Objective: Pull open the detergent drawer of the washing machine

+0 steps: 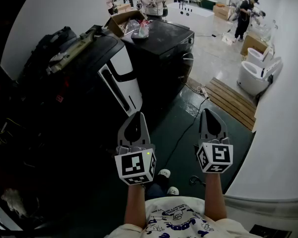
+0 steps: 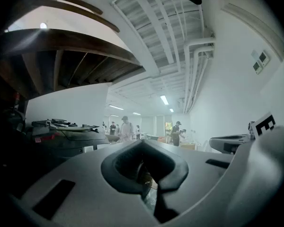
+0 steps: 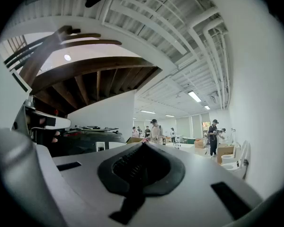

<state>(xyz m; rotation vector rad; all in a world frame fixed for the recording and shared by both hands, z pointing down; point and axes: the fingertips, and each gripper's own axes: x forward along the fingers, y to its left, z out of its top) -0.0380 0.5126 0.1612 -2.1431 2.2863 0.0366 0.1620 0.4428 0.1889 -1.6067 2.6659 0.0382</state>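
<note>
Person: white printed shirt at the bottom edge of the head view, bare forearms out, one gripper in each hand, shoes (image 1: pixel 164 174) on the floor below.
Left gripper (image 1: pixel 136 117): jaws pressed together, nothing between them – its own view (image 2: pixel 142 144) shows the dark pads meeting at the tip. It is held level over the floor and touches nothing.
Right gripper (image 1: pixel 209 112): fully closed and empty, pads together in its own view (image 3: pixel 143 144). It is level, beside the left one and apart from it.
Floor (image 1: pixel 161 133): dark green and smooth, with a cable (image 1: pixel 186 127) trailing across it between the two grippers.
Left side: a bulky black unit with a white panel (image 1: pixel 123 81), loose clutter piled on its top.
Washing machine (image 1: pixel 161 48): dark, standing beyond the grippers and well apart from both, a round door on the face turned to the right.
Detergent drawer: the machine's front is too dark to pick it out, so whether it is in or out cannot be told.
On top of the machine: an open cardboard box (image 1: pixel 120 20) and a clear plastic bag (image 1: pixel 141 29) just beside it.
Right side: wooden slats (image 1: pixel 234 101) on the floor, white toilets (image 1: pixel 253 76) behind them, and a white wall (image 1: pixel 283 133).
Back of room: pale glossy floor, cartons, several people standing – too far off for detail.
Ceiling: white beams, pipes and strip lights in both gripper views.
</note>
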